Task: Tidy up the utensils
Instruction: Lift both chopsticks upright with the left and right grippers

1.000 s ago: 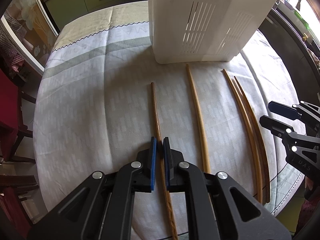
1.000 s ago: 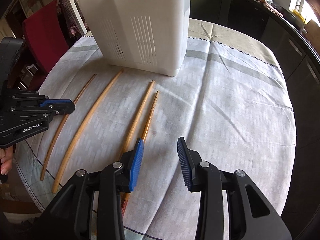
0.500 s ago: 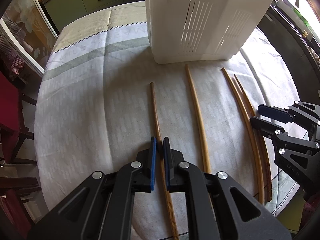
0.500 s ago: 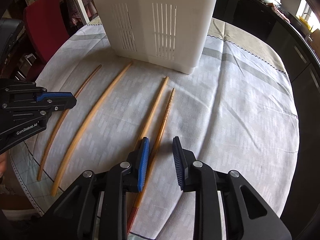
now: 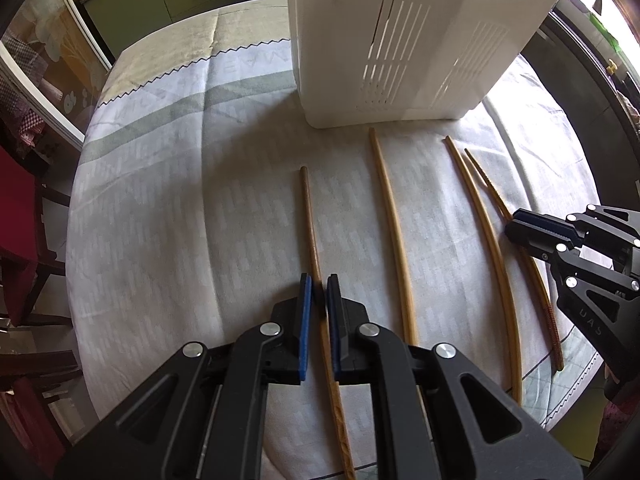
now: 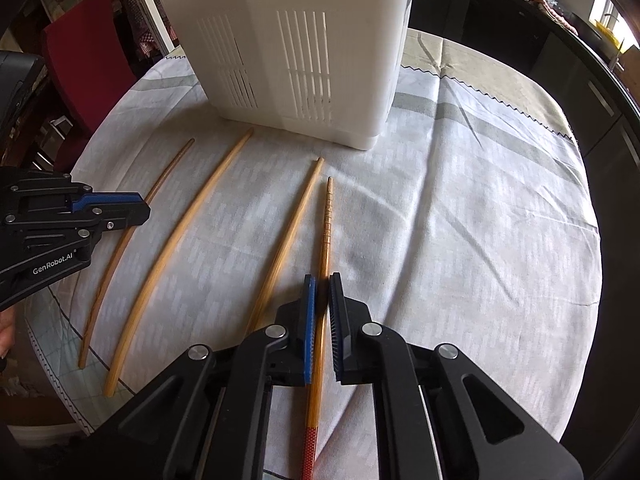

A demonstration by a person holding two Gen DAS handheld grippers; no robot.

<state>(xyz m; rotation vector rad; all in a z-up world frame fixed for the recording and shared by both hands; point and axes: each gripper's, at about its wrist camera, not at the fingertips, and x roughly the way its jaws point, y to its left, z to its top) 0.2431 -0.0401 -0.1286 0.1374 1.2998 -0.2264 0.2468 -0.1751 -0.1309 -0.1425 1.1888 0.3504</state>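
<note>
Several wooden chopsticks lie side by side on the clothed table in front of a white slotted utensil holder (image 5: 404, 36), which also shows in the right wrist view (image 6: 296, 40). My left gripper (image 5: 319, 286) is shut on the leftmost dark brown chopstick (image 5: 310, 224), which still lies on the cloth. My right gripper (image 6: 322, 288) is shut on the rightmost red-ended chopstick (image 6: 326, 224), also lying on the cloth. Two pale chopsticks (image 6: 180, 236) (image 6: 290, 232) lie between them.
The round table has a grey-white cloth (image 5: 180, 208) with its front edge close under both grippers. A red chair (image 6: 84, 52) stands at the left. Dark cabinets (image 6: 560, 60) run along the right.
My right gripper has moved left over the red-ended chopstick and its jaws have closed on it. My left gripper has stayed shut on the brown chopstick.
</note>
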